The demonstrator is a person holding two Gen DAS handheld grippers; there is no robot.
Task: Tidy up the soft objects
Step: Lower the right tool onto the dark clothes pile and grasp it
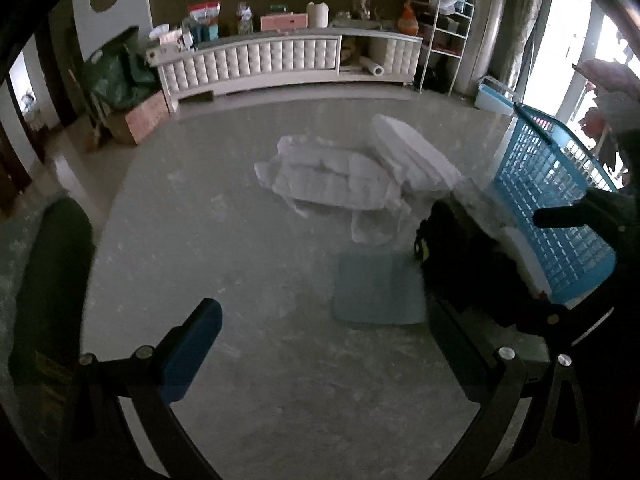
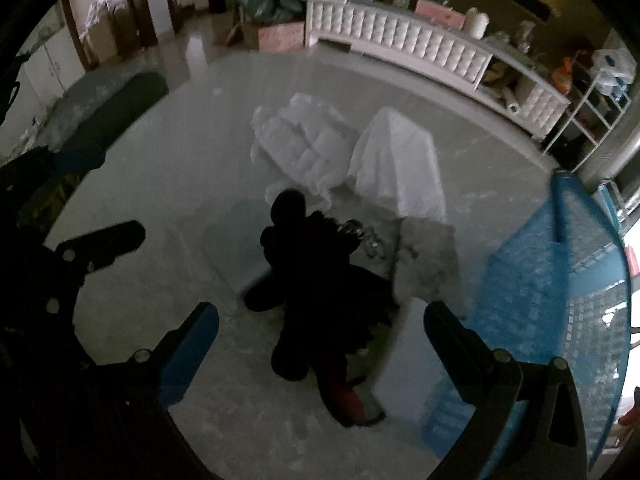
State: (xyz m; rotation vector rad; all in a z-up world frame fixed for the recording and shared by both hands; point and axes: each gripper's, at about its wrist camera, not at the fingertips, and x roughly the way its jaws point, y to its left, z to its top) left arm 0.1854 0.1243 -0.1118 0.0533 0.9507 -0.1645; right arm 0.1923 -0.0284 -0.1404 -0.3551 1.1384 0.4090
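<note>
Nearest to the right wrist camera, the right hand-held gripper [image 2: 320, 344] was seen released, its blue-padded fingers spread wide with nothing between them, poised above a black soft toy [image 2: 320, 280] that lay sprawled on the pale round surface [image 2: 248, 408]. The toy was judged light, limp and easily squashed, so a hold across its thicker middle was thought surer than one on a floppy limb, which would let the rest dangle. A red-and-white part [image 2: 352, 400] at its near end could not be made out clearly. The left hand-held gripper [image 1: 320, 344] was likewise seen released and empty over a bare stretch of the surface, with ample open room around it. Just to the right of the toy stood a blue lattice basket [image 2: 560, 280], tilted, its rim near the right finger; it was judged the likely place for the soft things, and its stiff wall an edge to be cleared on the way. A flat pale-blue pad [image 1: 380, 288] lay beside the toy, touching or partly under it. Farther off, a white quilted garment [image 1: 332, 176] lay crumpled and a folded white cloth [image 1: 412, 152] rested against it; both were judged light and floppy, best gathered at a bunched fold. Beyond the far edge of the surface, a white tufted cabinet [image 1: 280, 60] stood against the wall.
</note>
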